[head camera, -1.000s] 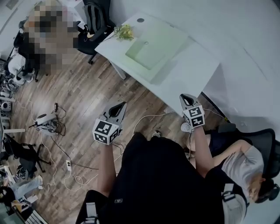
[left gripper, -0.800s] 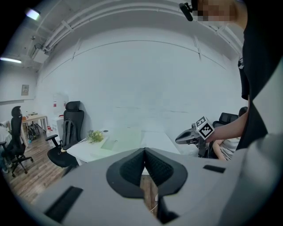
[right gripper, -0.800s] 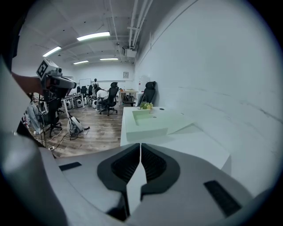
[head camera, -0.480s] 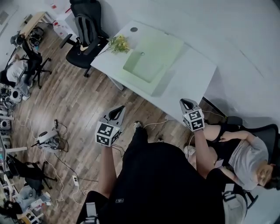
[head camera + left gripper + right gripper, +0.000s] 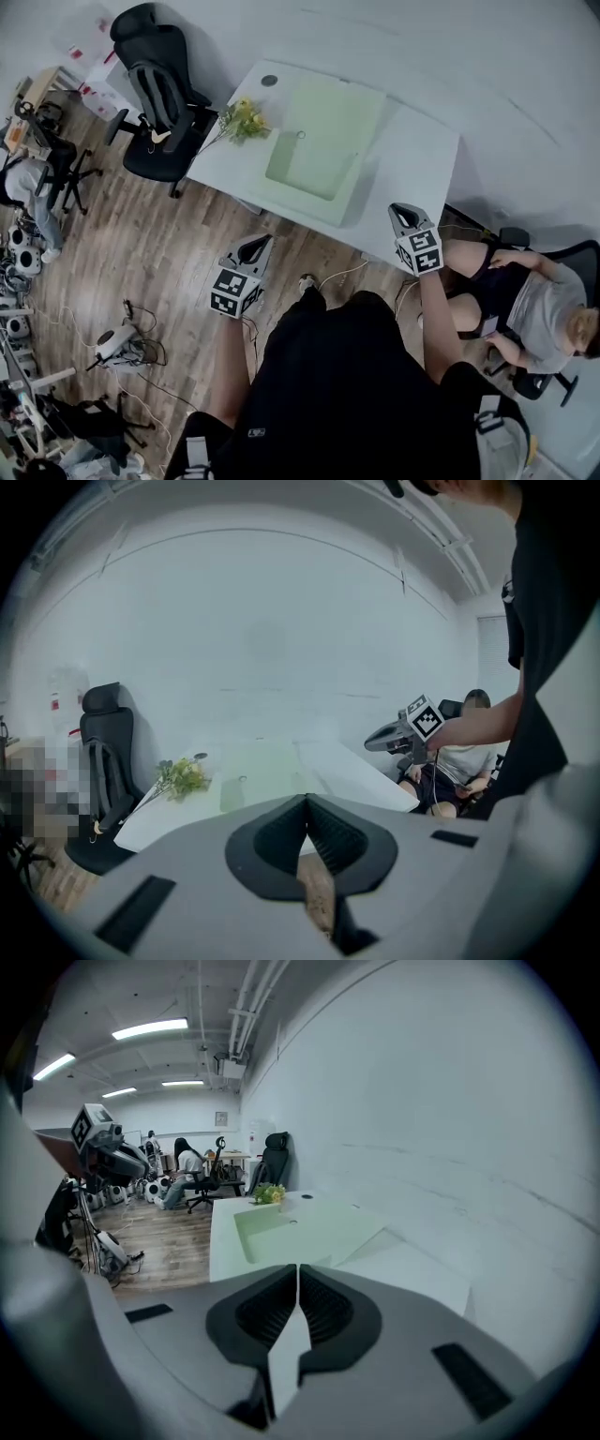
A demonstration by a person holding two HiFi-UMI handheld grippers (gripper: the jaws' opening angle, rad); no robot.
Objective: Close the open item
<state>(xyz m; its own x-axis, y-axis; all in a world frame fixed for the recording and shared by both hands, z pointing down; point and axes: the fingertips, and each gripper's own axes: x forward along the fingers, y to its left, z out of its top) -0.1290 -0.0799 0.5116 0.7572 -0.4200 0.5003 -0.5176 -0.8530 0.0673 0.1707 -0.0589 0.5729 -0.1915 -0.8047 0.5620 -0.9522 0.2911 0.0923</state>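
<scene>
Approach stage tbh: left tool (image 5: 255, 246), right tool (image 5: 403, 214) both pinched together, empty. Next up probably: reach pale green open item (image 5: 323, 141) on counter (image 5: 417, 173), fold it down.

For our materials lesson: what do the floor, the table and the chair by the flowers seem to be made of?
The floor looks like wood or wood-look planks: brown grain, board seams. The table seems white laminate or painted board: smooth, matte, no grain. The chair is black, perhaps mesh and plastic; too small to tell.
</scene>
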